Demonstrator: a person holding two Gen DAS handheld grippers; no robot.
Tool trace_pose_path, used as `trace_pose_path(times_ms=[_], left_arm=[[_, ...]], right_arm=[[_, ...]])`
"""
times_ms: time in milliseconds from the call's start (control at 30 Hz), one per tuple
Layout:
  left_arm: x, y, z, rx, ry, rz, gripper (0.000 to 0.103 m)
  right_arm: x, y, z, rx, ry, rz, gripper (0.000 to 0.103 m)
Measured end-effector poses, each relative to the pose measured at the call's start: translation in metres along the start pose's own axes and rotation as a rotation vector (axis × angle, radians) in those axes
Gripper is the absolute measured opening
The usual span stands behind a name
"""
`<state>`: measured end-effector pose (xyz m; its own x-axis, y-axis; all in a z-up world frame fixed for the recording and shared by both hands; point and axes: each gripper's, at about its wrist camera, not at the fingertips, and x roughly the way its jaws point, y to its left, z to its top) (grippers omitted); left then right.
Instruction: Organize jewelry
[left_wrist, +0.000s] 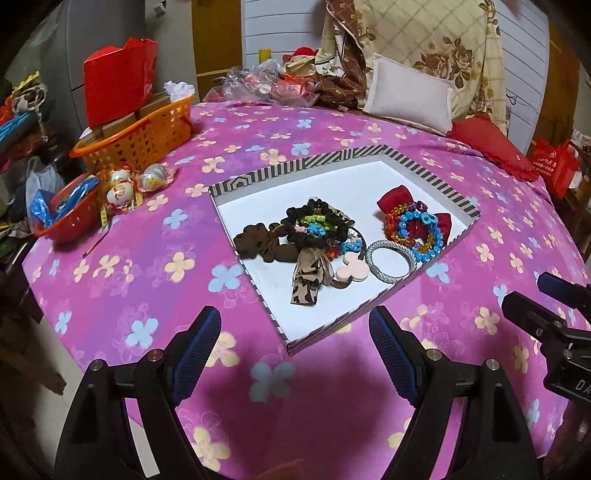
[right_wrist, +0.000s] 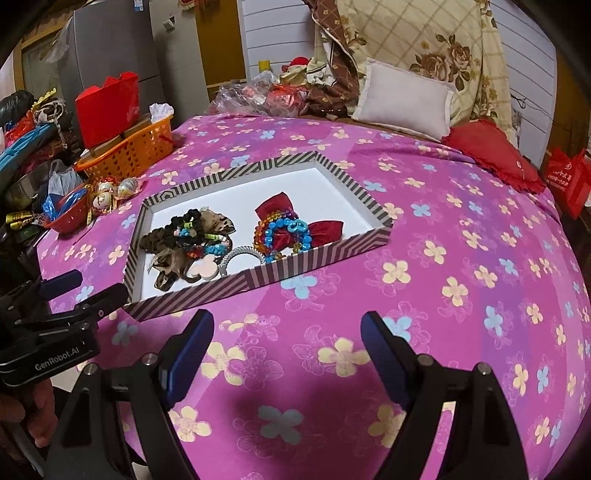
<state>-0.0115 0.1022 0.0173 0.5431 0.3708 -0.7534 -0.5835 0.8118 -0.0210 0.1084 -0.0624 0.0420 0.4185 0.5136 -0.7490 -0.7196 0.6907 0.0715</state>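
Fingers on both grippers are standing wide apart, nothing between them. Left gripper (left_wrist: 295, 328) is hovering over the pink flowered bedspread (left_wrist: 147, 266), just short of the striped tray (left_wrist: 424, 162); right gripper (right_wrist: 286, 332) is hanging beside it. Inside the tray, the jewelry is lying heaped: a black scrunchie (left_wrist: 314, 225), a silver bangle (left_wrist: 391, 262), blue bead bracelets (left_wrist: 421, 232) on a red bow (left_wrist: 397, 201).
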Motion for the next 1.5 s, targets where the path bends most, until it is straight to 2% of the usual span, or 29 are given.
trace_pose_path(times_ms=[1500], left_arm=[[-0.0010,-0.0010,-0.0004,0.007,-0.004,0.005,0.070]], right_arm=[[0.0024,0.0033,-0.0016,-0.016,-0.006,-0.005,0.085]])
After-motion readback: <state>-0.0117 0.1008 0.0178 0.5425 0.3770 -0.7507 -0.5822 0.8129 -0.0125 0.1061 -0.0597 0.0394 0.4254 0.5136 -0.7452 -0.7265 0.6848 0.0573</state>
